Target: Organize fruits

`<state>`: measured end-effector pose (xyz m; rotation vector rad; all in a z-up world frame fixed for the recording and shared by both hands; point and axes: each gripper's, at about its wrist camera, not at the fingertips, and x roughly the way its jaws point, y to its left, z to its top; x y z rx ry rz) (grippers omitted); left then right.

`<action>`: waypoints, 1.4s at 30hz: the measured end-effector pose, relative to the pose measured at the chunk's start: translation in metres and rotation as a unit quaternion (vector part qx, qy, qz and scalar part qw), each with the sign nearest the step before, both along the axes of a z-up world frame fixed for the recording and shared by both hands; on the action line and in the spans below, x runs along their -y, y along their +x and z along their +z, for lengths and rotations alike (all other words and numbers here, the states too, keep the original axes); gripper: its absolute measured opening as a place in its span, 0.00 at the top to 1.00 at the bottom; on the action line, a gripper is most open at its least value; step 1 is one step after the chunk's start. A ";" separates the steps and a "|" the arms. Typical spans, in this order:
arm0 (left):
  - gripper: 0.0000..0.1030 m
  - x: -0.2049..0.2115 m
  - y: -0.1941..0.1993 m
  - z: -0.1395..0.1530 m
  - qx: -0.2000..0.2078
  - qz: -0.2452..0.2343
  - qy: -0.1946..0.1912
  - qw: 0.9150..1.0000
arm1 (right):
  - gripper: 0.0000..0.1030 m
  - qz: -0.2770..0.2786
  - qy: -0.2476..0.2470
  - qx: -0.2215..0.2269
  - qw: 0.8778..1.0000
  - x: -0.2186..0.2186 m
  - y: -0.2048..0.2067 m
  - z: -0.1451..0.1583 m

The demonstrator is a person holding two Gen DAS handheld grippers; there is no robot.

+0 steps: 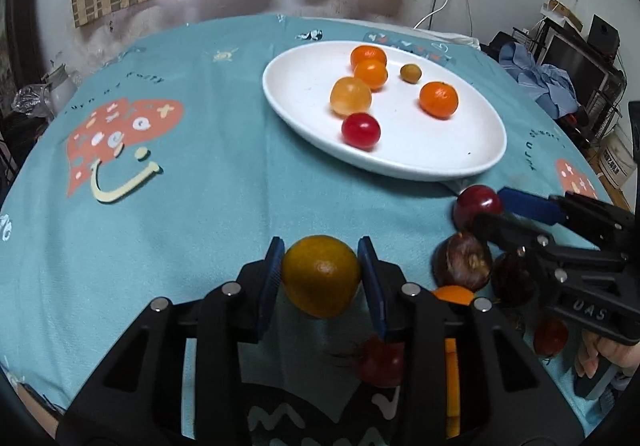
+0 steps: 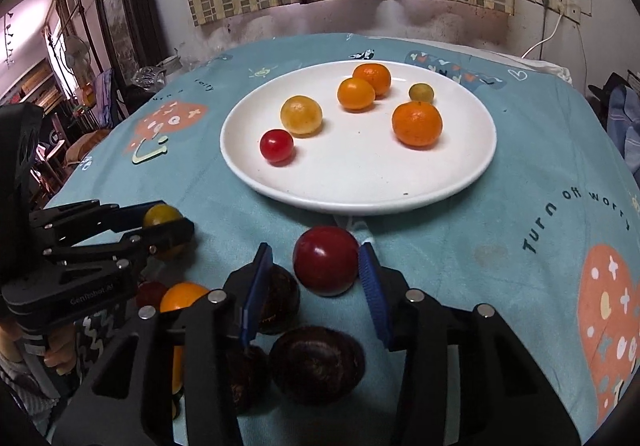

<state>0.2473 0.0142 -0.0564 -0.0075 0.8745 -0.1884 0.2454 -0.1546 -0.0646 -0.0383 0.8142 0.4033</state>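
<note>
Left gripper: clamped on yellow-green citrus, near the tabletop's front edge | Right gripper: open, straddling dark red fruit, near white plate | Risk: round fruit rolls off your pads if you lift fast or release off-centre.

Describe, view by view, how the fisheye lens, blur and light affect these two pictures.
Left wrist view: dark corners; the table edge bows; the white plate stretches into an oval, and fruit under the left gripper is blurred. Right wrist view: the curtain hem curves; the red fruit at the right gripper carries a soft highlight; plate fruits cast short shadows.
</note>
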 end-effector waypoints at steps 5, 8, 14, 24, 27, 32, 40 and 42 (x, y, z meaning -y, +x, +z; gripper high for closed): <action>0.62 0.002 0.001 -0.002 0.004 -0.001 0.004 1.000 | 0.62 -0.006 -0.013 -0.005 1.000 -0.001 0.009 -0.008; 0.62 0.004 0.002 -0.003 0.007 -0.003 0.006 1.000 | 0.63 -0.005 0.006 -0.014 1.000 0.007 0.009 -0.009; 0.62 0.001 -0.001 0.001 0.017 -0.002 -0.002 1.000 | 0.64 0.001 0.021 -0.009 1.000 0.014 -0.003 -0.001; 0.62 0.033 0.023 0.056 0.069 -0.026 -0.002 0.997 | 0.63 -0.013 0.061 0.063 0.996 0.031 -0.004 0.063; 0.62 0.044 0.044 0.055 0.065 -0.026 -0.010 0.998 | 0.63 -0.016 0.052 0.046 0.997 0.025 0.024 0.055; 0.47 0.047 0.065 0.032 0.050 -0.017 -0.023 0.998 | 0.50 -0.044 0.088 0.014 0.995 0.036 0.051 0.025; 0.41 0.020 0.036 0.046 0.079 0.004 -0.024 0.997 | 0.42 -0.053 0.119 0.064 0.989 0.056 0.010 0.050; 0.37 0.010 0.021 0.046 0.082 0.015 -0.022 0.996 | 0.41 -0.052 0.116 0.070 0.989 0.059 -0.009 0.049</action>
